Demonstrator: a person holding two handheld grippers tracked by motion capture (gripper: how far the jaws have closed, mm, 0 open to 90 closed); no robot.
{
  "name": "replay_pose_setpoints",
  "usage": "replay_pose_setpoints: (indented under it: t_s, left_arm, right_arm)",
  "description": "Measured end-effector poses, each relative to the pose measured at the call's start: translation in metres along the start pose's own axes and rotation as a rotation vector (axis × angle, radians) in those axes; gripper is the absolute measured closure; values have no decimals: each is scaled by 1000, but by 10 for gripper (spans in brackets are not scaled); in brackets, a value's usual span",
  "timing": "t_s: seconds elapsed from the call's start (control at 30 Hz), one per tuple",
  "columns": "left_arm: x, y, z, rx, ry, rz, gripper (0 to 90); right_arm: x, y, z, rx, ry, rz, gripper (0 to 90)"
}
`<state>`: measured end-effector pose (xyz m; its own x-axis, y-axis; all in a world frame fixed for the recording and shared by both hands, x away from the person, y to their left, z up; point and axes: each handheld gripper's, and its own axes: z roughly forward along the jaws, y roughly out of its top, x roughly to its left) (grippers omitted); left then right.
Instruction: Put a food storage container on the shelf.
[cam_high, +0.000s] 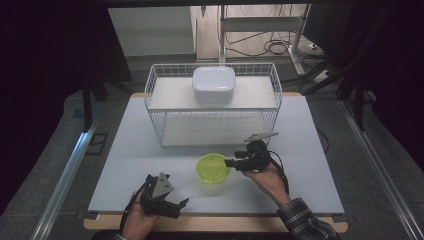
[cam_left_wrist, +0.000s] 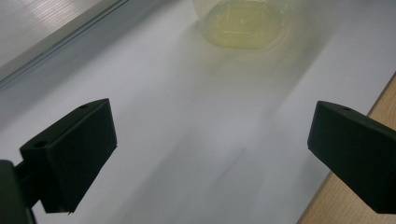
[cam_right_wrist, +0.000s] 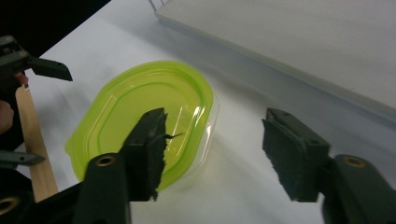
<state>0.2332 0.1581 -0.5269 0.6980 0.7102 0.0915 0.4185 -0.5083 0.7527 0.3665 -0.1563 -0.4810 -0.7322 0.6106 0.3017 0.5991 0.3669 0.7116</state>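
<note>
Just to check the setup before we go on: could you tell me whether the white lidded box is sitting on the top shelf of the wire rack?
Yes, the white lidded box rests on the top shelf of the wire rack.

A lime-green lidded container (cam_high: 213, 168) is seen on the white table (cam_high: 125, 165) before a wire basket (cam_high: 160, 117) bearing a white box (cam_high: 214, 85), with the right gripper (cam_high: 231, 163) just beside it and the left gripper (cam_high: 181, 206) held well apart at the near edge.
</note>
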Motion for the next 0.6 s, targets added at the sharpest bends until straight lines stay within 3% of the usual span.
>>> replay_pose_setpoints:
  t_s: [0.23, 0.33, 0.6]
  left_arm:
    - [-1, 0, 0, 2, -4, 4, 14]
    - [-1, 0, 0, 4, -4, 9, 14]
    - [-2, 0, 1, 9, -9, 16, 17]
  right_arm:
    - [-4, 3, 11, 35, 47, 80, 549]
    - [-4, 3, 13, 44, 47, 95, 578]
    - [-10, 2, 19, 64, 103, 170, 663]
